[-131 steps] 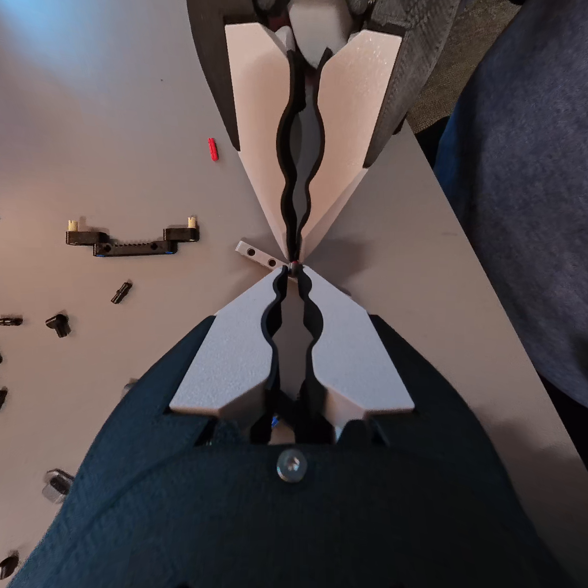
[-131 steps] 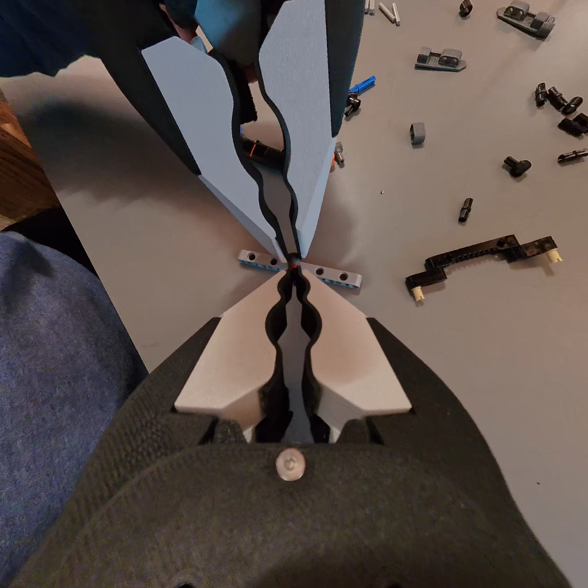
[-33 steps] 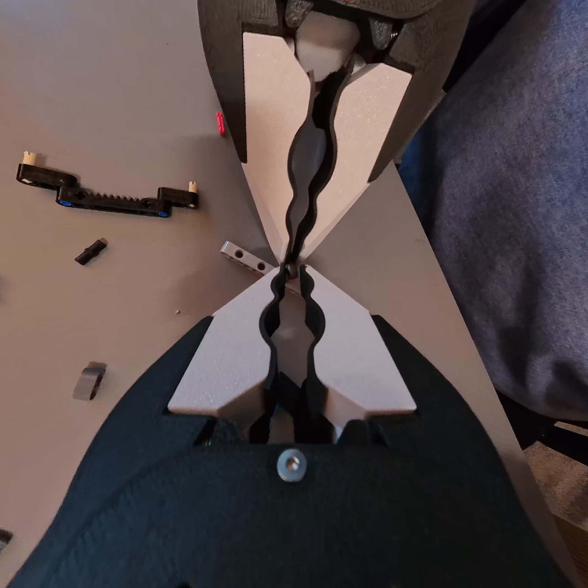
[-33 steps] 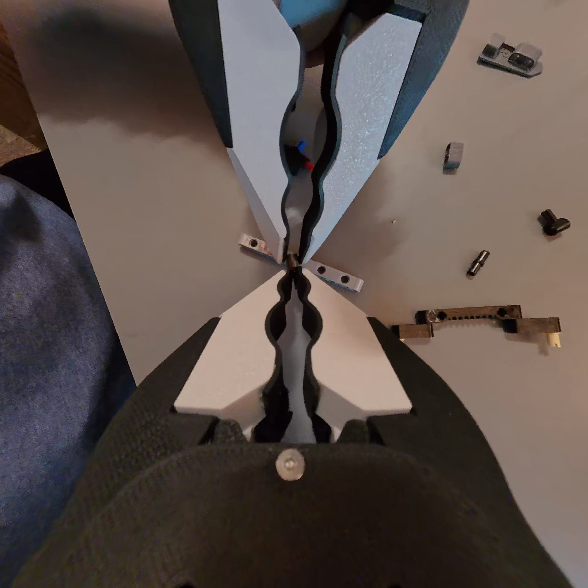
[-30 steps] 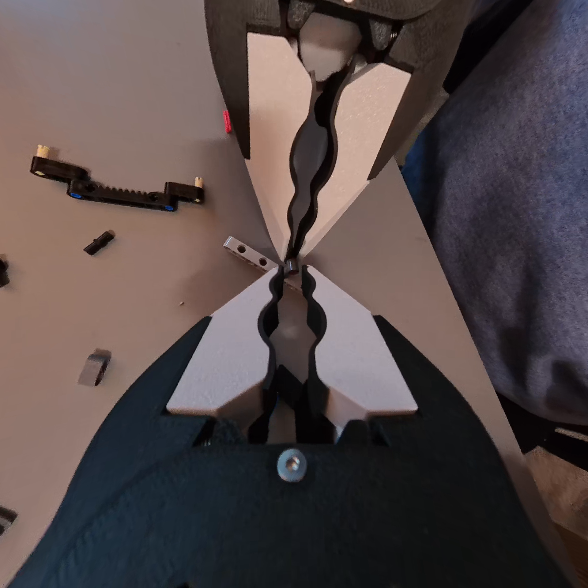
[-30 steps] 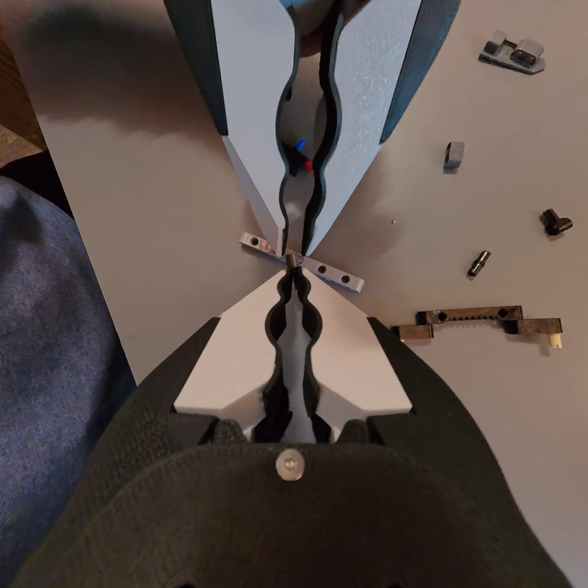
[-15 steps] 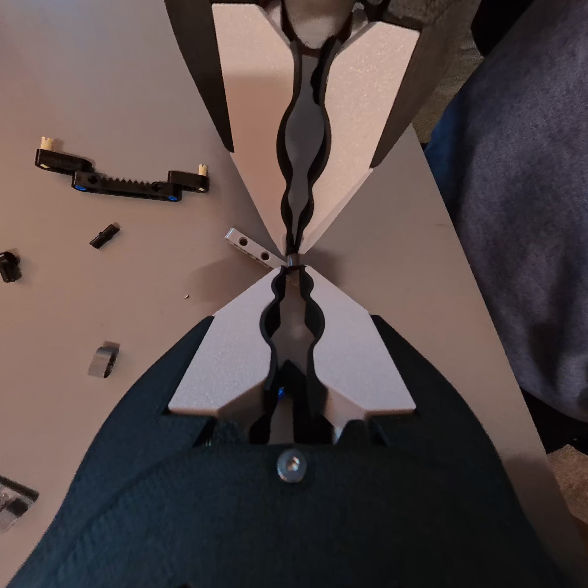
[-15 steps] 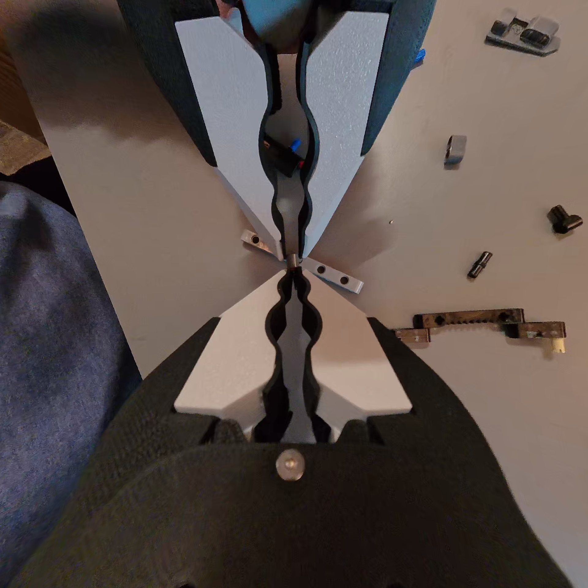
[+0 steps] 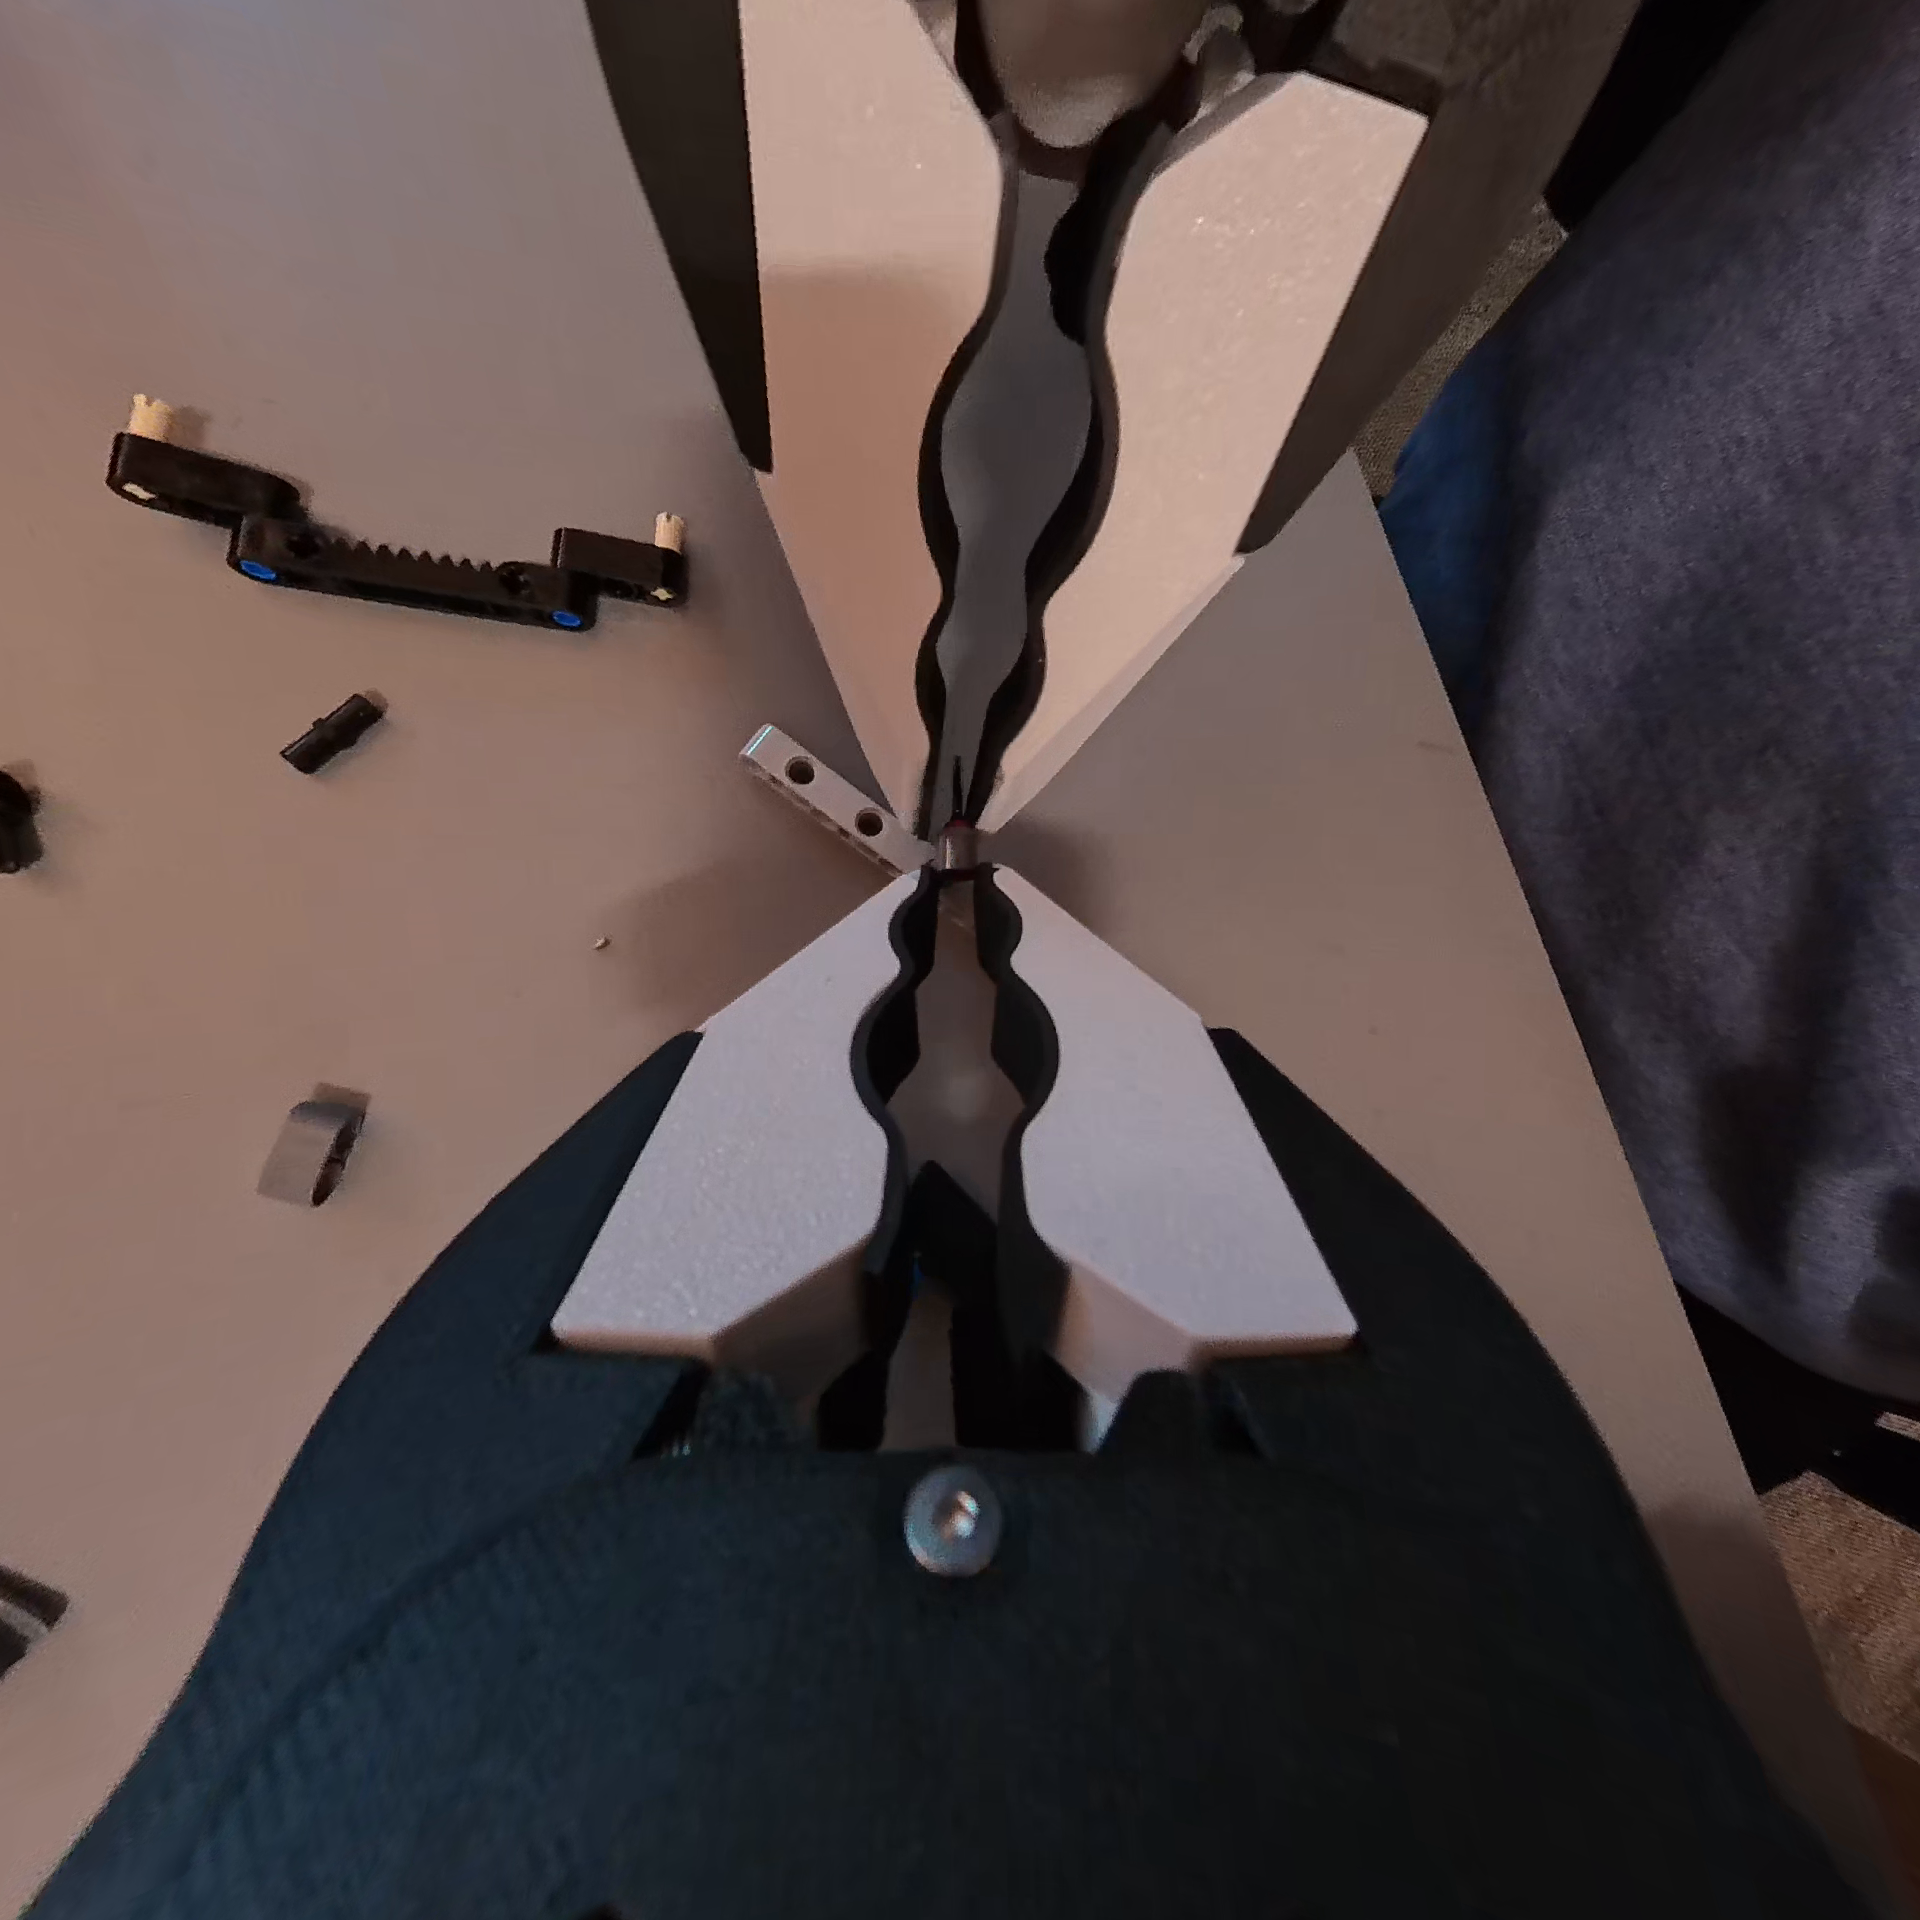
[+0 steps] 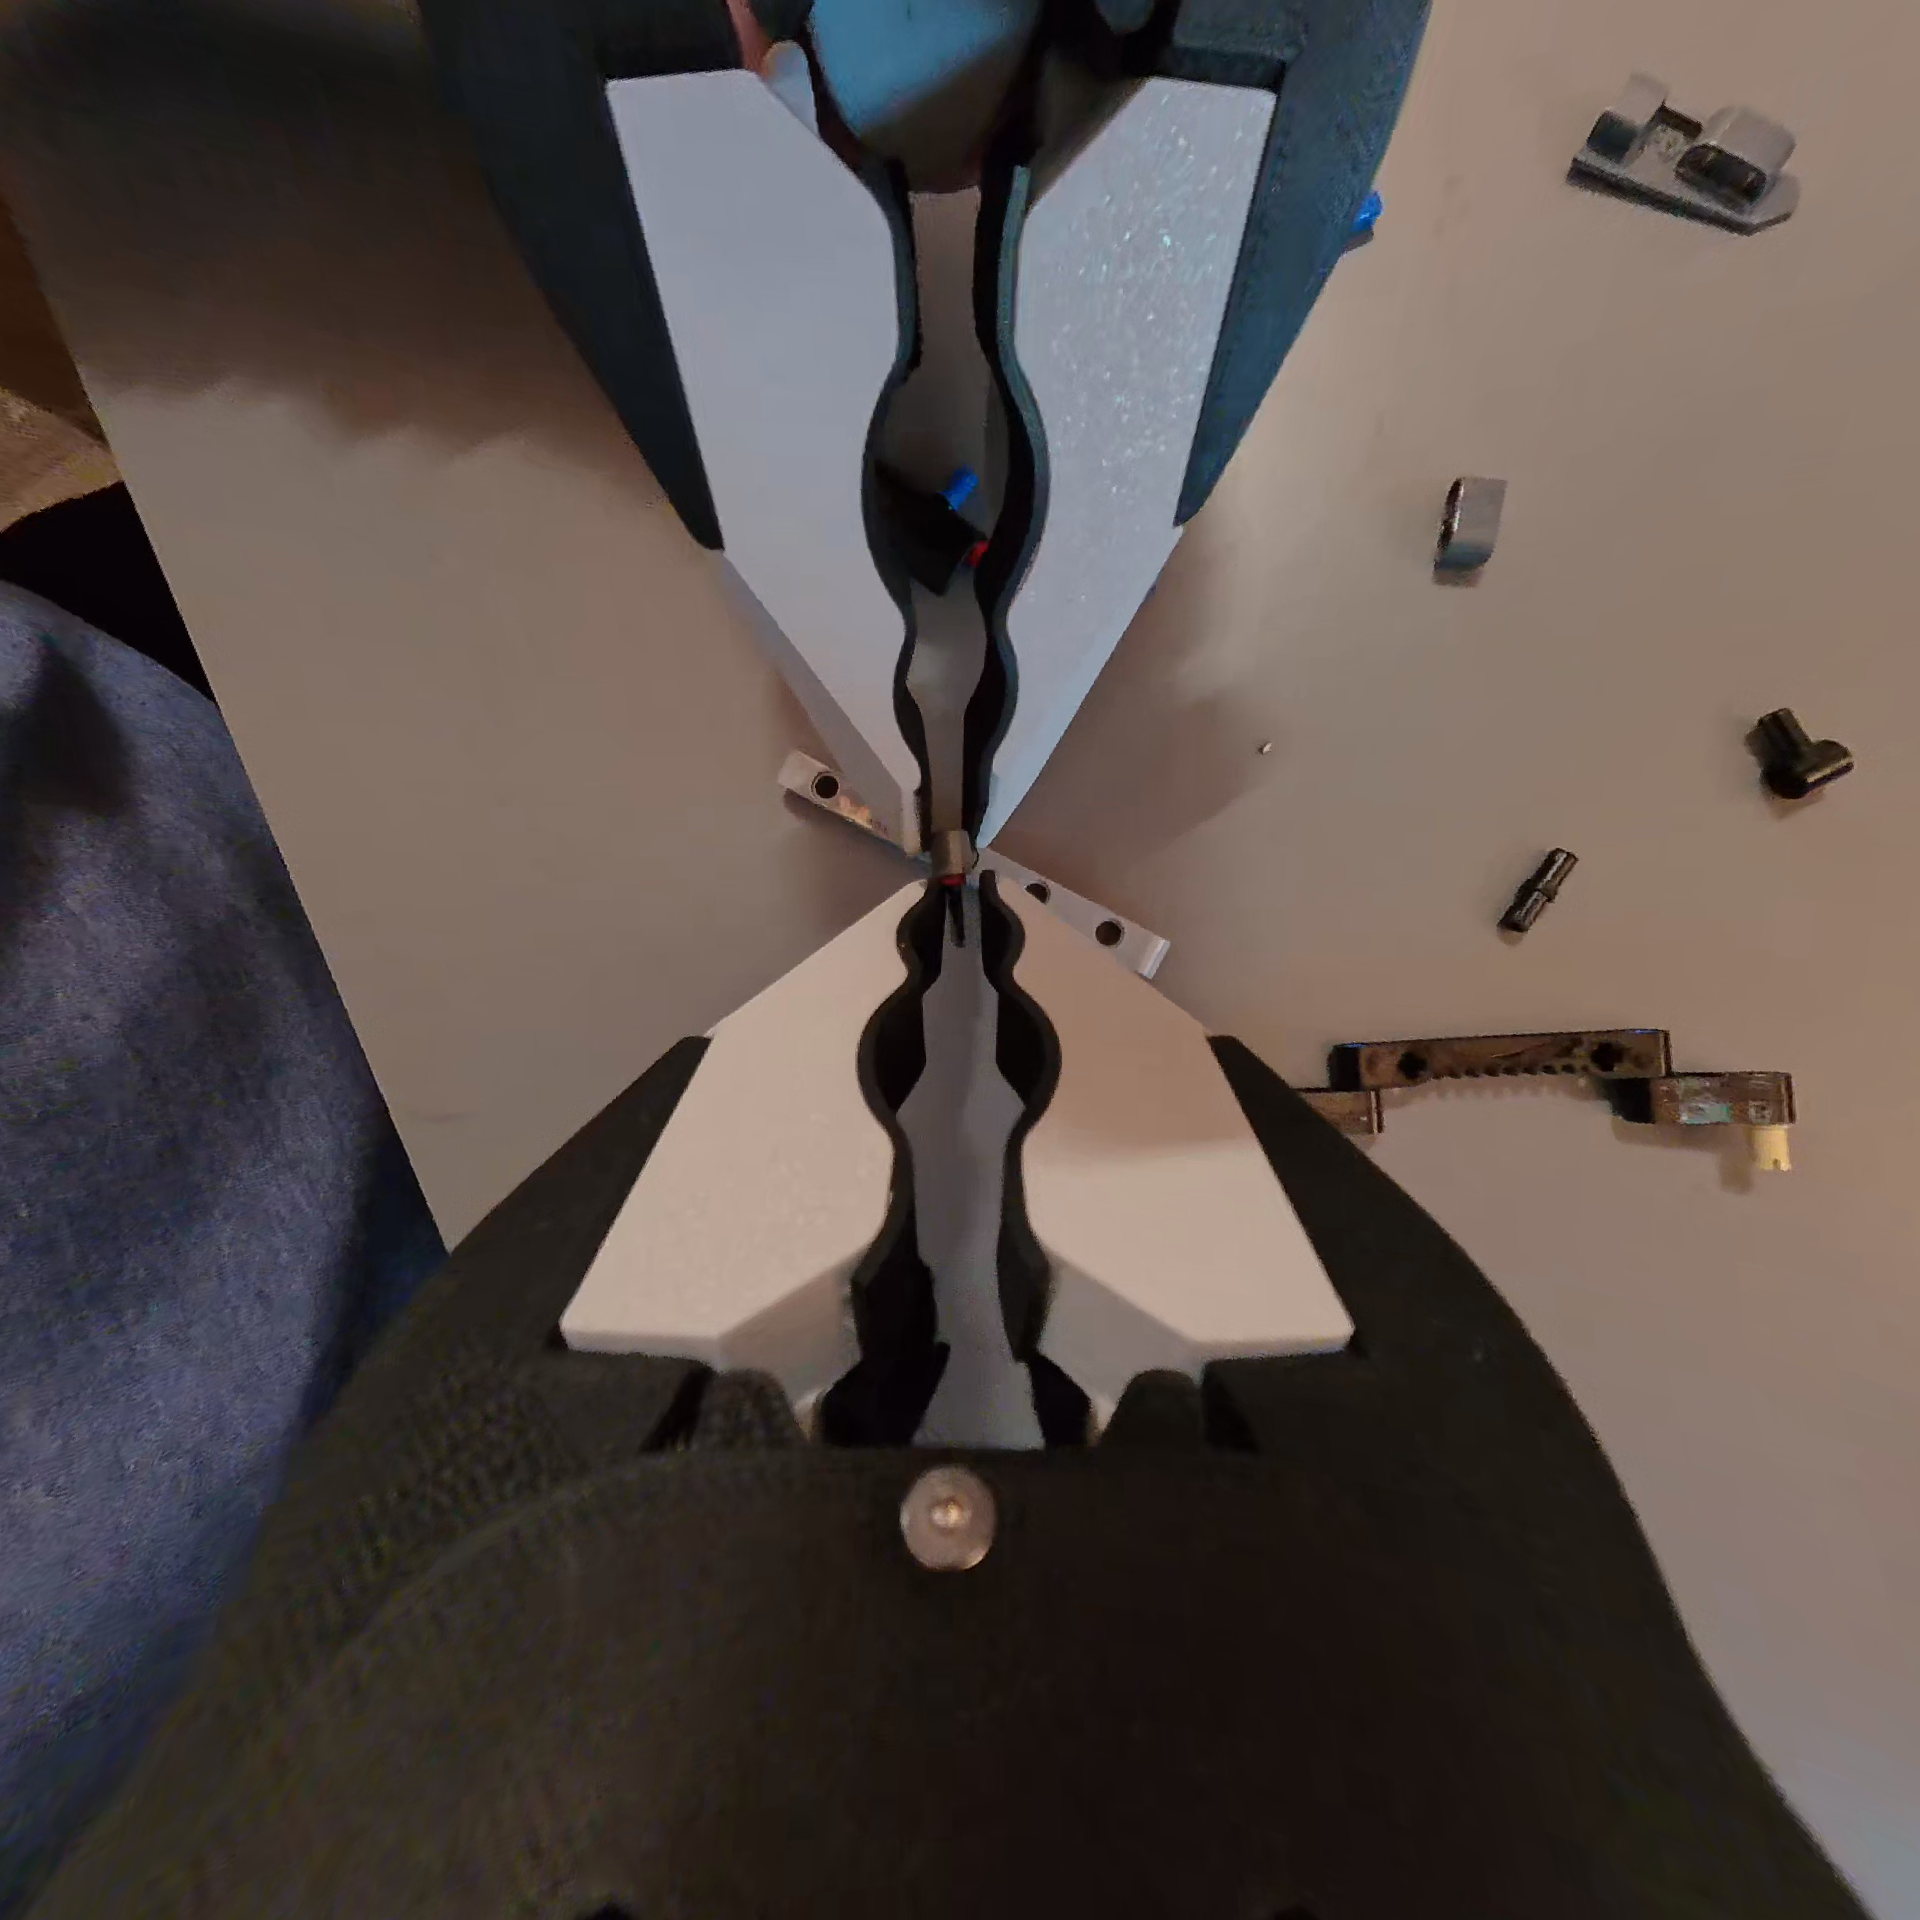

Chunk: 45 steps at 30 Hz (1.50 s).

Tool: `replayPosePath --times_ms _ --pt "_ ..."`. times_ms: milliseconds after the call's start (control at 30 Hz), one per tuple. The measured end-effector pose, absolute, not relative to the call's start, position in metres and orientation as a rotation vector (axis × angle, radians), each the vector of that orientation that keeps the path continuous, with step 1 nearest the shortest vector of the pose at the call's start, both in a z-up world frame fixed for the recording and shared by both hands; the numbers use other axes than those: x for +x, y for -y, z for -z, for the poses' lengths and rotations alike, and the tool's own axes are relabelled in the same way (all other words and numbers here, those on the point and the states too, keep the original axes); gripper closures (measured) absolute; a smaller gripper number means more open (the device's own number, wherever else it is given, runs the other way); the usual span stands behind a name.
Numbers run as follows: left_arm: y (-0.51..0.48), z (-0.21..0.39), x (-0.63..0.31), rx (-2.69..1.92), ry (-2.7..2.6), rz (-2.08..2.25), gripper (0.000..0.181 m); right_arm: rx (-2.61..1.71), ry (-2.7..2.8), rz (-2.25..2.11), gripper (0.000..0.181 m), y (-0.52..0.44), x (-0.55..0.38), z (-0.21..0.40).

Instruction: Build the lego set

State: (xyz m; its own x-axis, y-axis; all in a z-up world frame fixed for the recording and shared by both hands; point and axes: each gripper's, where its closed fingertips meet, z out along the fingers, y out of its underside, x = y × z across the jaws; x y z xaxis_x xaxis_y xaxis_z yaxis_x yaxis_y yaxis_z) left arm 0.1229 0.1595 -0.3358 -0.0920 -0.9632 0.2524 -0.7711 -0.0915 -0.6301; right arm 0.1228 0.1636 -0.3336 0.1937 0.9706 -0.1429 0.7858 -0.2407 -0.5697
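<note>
Left gripper (image 9: 954, 883) and right gripper (image 10: 954, 891) tip to tip, both pinching one tiny grey bush (image 10: 950, 850) over grey beam (image 10: 1101, 928), near table (image 9: 1299, 790) edge.

Small grey bush (image 10: 950, 852) with red-tipped black axle (image 10: 954, 914) held above grey holed beam (image 9: 821, 795) lying flat near bench edge (middle hidden); black toothed rack assembly (image 9: 400, 556) flat, well apart.
</note>
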Motion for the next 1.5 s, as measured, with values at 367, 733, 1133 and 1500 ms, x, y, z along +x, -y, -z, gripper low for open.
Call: replayPosePath --times_ms 367,733,1133,1500 --pt "-0.159 0.345 0.123 -1.908 -1.928 0.900 0.178 -2.052 1.683 -0.639 0.178 -0.164 0.122 0.337" --pt "-0.156 0.344 0.128 -1.908 -1.981 0.833 0.181 -2.031 1.620 -0.717 0.170 -0.163 0.130 0.334" --pt "-0.182 0.329 0.118 -1.885 -1.912 0.536 0.166 -2.002 1.564 -0.766 0.174 -0.163 0.146 0.326" --pt "-0.181 0.341 0.117 -1.997 -1.885 0.429 0.152 -1.962 1.493 -0.856 0.177 -0.162 0.145 0.321"
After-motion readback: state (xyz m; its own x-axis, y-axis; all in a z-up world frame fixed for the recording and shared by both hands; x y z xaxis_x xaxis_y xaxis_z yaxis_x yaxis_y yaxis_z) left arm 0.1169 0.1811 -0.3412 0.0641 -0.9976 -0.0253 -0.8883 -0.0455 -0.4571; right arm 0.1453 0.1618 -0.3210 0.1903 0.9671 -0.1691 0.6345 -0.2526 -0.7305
